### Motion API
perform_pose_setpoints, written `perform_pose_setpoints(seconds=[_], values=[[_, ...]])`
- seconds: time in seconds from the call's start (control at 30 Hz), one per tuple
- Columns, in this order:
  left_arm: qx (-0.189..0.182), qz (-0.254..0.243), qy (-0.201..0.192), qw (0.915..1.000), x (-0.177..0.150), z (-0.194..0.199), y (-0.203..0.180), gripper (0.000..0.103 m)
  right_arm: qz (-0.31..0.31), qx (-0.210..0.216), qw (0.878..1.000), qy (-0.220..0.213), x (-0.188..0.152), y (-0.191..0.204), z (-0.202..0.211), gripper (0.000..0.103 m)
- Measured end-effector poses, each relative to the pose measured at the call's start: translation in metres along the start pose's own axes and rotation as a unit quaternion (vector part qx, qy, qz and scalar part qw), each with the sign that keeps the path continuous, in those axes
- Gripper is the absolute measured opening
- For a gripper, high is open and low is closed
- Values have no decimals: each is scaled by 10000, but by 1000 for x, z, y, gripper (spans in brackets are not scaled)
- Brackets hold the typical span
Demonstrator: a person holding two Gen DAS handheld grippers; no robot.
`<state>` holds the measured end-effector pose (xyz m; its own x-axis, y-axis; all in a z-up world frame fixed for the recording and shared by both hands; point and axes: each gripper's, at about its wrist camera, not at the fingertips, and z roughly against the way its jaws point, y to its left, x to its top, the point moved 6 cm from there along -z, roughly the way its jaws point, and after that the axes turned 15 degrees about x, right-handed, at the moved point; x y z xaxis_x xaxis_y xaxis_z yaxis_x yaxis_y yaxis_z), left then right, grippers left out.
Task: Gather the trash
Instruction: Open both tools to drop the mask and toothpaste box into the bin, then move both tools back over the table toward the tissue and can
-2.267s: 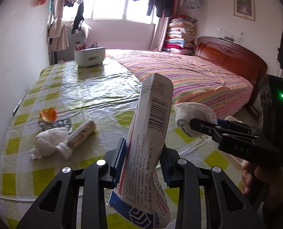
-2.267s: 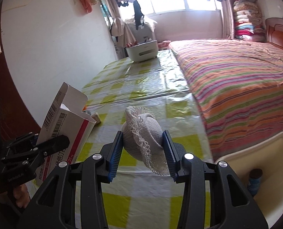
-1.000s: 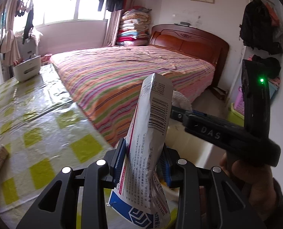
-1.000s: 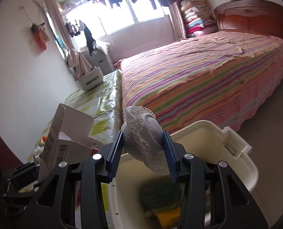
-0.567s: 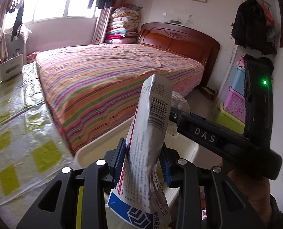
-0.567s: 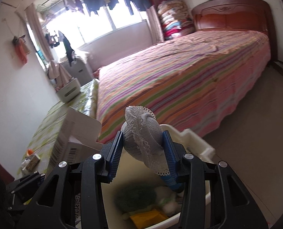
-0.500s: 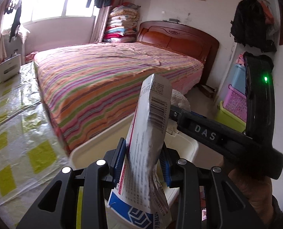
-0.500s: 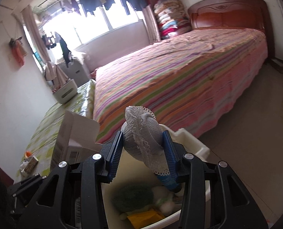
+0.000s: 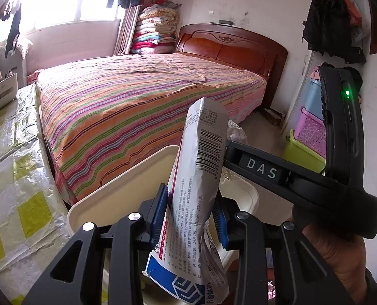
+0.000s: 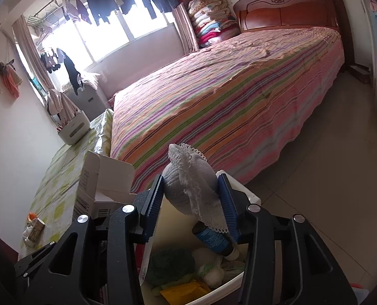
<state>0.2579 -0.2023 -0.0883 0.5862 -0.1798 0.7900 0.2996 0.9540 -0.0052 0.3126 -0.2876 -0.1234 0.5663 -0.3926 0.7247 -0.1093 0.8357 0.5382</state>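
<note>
You can read "DAS" in pale capitals on a small plate on the right gripper's arm (image 9: 261, 169). The crushed paper box (image 9: 196, 190) in your left gripper carries a barcode with digits beneath it, too warped to read surely, plus blocks of small Chinese print and a white geometric logo on its blue corner. In the right wrist view the same box (image 10: 97, 190) shows another barcode, illegible.

Crumpled box (image 9: 198, 178), lacy sock (image 10: 191, 190) over bin (image 10: 249, 198)
</note>
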Motion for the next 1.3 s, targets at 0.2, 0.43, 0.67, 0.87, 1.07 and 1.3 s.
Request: perform_pose_setpoints(seconds=[0.2,0.43,0.67,0.87,1.07,1.3], values=[[316,-138,-80,9994,-1,-1,2,38,-32,-30,9998,-194,6,-1,9,61],[557,43,-334,9979,3,6,11,71,-109,-66,9993,-353,9,-4,16,64],[703,269,-310,9967,4,6,22,80,-89,-25,9990,-443,10,0,17,65],[699,393,-283,9964,3,7,28,80,-65,18,9987,-500,12,4,19,67],[802,447,-271,9954,3,12,38,80,-38,129,9987,-495,11,17,14,70],[1023,604,-305,9925,3,27,65,80,44,342,9985,-421,8,39,4,72]])
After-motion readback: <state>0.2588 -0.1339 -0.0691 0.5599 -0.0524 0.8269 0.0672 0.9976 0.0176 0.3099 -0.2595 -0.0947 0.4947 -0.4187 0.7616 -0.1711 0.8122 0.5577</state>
